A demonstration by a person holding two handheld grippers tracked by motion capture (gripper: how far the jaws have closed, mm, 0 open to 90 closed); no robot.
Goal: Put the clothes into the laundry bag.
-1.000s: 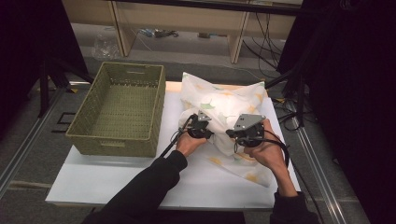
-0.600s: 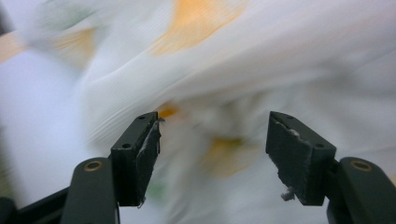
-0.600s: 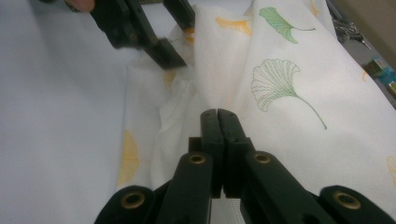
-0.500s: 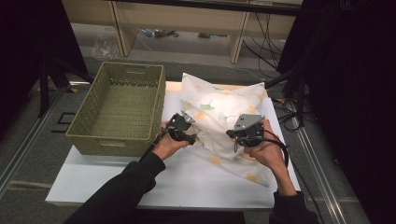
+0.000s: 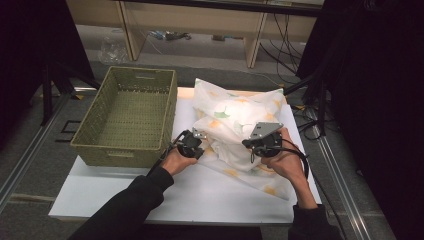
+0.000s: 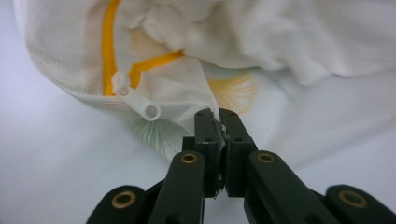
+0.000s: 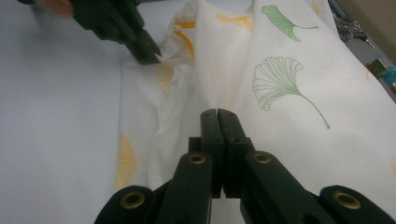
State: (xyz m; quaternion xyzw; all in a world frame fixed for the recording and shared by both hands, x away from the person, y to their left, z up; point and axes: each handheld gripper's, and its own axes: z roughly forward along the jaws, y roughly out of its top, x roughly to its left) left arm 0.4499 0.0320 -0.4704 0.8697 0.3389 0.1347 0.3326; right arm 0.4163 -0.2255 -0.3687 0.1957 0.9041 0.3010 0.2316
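While the white mesh zip bag printed with ginkgo leaves [image 5: 235, 117] lies on the white bench [image 5: 165, 192] beside the green woven basket [image 5: 127, 115], the left claw [image 6: 219, 122] pinches its fabric edge near the white zipper pull [image 6: 137, 100], and the right claw [image 7: 218, 116] is clamped on a fold.

One white mesh zip bag printed with green and yellow ginkgo leaves [image 5: 235, 117] lies on one white counter [image 5: 190, 195]. One olive-green woven rectangular basket [image 5: 128, 114] stands beside it. The bag carries one orange zip [image 6: 109, 44] with one white plastic pull tab [image 6: 140, 103]. Two black hand-held grippers are there: the left hand-held gripper [image 5: 196, 144] and the right hand-held gripper [image 5: 251, 148]. Two hands hold them.
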